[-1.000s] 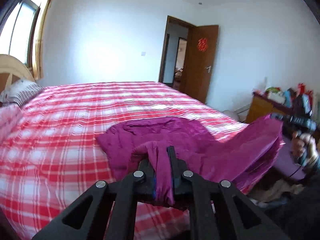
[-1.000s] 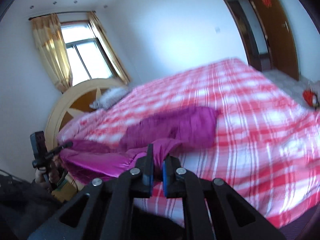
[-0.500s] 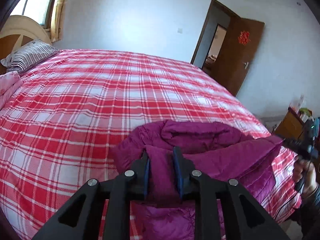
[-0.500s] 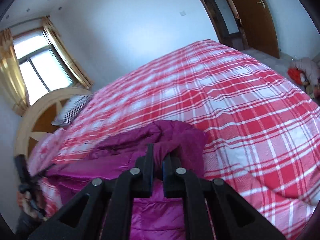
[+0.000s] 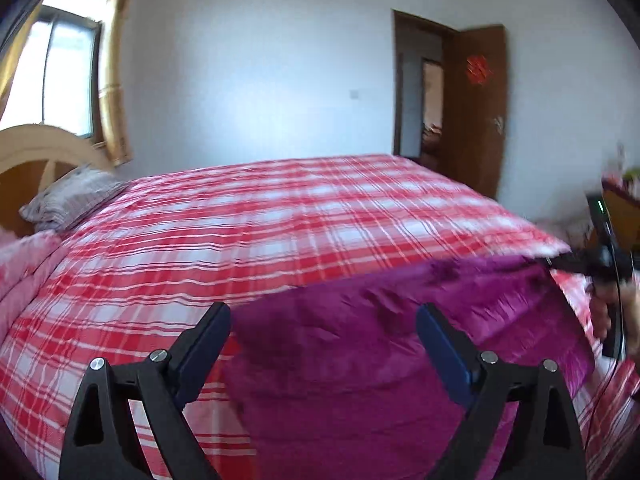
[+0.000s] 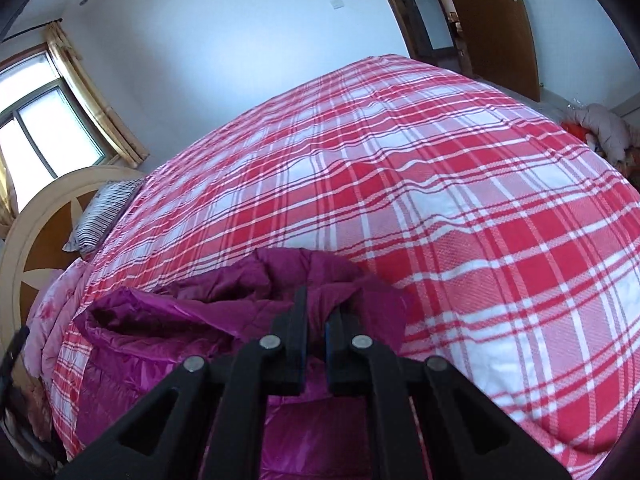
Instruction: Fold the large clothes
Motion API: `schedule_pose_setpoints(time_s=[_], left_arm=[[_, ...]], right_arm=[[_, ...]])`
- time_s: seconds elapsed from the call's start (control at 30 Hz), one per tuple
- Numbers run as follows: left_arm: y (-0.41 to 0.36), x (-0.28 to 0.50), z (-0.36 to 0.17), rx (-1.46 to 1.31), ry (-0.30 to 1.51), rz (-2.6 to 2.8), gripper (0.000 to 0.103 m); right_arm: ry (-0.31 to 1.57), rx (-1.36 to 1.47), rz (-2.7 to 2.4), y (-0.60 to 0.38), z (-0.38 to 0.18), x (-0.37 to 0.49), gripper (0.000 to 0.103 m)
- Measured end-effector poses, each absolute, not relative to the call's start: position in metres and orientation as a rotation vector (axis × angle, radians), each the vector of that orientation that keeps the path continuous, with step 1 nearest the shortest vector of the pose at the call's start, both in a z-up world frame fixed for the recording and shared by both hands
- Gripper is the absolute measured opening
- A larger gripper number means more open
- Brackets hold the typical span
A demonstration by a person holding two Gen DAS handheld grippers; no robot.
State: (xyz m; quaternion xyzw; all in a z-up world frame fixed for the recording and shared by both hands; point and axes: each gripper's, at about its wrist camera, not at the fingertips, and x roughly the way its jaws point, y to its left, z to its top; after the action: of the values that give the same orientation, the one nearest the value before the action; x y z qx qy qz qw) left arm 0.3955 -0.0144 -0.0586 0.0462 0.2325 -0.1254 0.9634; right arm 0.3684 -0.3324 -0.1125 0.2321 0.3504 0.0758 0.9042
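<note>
- Magenta, shiny quilted padded jacket (image 5: 380, 344) is lying on the near part of a bed covered by a red-and-white plaid cotton bedspread (image 5: 280, 240), partly doubled over on itself, with one end reaching toward the bed's edge.
- Left claw (image 5: 323, 330) is opening at this moment; its two black fingers with blue pads are standing wide apart, and the jacket is lying beyond and below them, with neither pad pressing on it.
- Right claw (image 6: 316, 322) is closed tightly, pinching a bunched fold of the jacket's matte, darker lining between its pads.
- At the right edge of the left wrist view, the right claw's black handle is showing in the person's hand (image 5: 616, 312), blurred.
- Judging by its puffed, rumpled look, the jacket is probably light for its bulk, soft and springy, so folds may be wanting to puff back open.
- Its glossy outer shell is looking slick, so a thin single layer could be slipping out of a pinch.
- A hem, seam or corner would likely be giving the firmest hold, with the two claws well apart along one edge.
- A striped pillow (image 6: 102, 216) and a pale wooden headboard (image 6: 44, 216) are sitting at the far end, well apart from the jacket.
</note>
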Motion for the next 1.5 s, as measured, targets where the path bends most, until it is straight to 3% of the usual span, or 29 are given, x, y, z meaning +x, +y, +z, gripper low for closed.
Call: schedule_pose_setpoints(time_s=[0.13, 0.23, 0.3, 0.37, 0.43, 0.6, 0.73, 1.0, 1.5], left_arm=[[-0.055, 0.426, -0.091, 0.205, 0.503, -0.245, 0.094], [-0.064, 0.457, -0.121, 0.253, 0.569, -0.135, 0.094], [-0.054, 0.478, -0.138, 0.194, 0.638, -0.095, 0.094], [-0.041, 0.493, -0.149, 0.095, 0.695, -0.081, 0.094], [-0.038, 0.494, -0.15, 0.065, 0.704, -0.08, 0.094], [-0.051, 0.495, -0.136, 0.11, 0.669, -0.031, 0.094], [-0.073, 0.487, -0.121, 0.245, 0.55, -0.026, 0.094], [-0.069, 0.538, -0.154, 0.225, 0.701, -0.031, 0.094], [-0.065, 0.549, -0.169, 0.192, 0.763, -0.026, 0.1]], right_arm=[[0.753, 0.48, 0.145, -0.324, -0.119, 0.389, 0.009], [0.762, 0.475, 0.151, -0.318, -0.125, 0.401, 0.015], [0.734, 0.473, 0.121, -0.317, -0.124, 0.398, 0.031], [0.675, 0.469, 0.094, -0.314, -0.117, 0.386, 0.069], [0.594, 0.433, 0.08, -0.303, -0.108, 0.371, 0.082], [0.537, 0.244, 0.203, -0.249, -0.093, 0.364, 0.081], [0.607, 0.091, 0.25, -0.206, -0.11, 0.384, 0.073], [0.731, 0.118, 0.199, -0.209, -0.146, 0.416, 0.073], [0.783, 0.13, 0.199, -0.205, -0.155, 0.427, 0.076]])
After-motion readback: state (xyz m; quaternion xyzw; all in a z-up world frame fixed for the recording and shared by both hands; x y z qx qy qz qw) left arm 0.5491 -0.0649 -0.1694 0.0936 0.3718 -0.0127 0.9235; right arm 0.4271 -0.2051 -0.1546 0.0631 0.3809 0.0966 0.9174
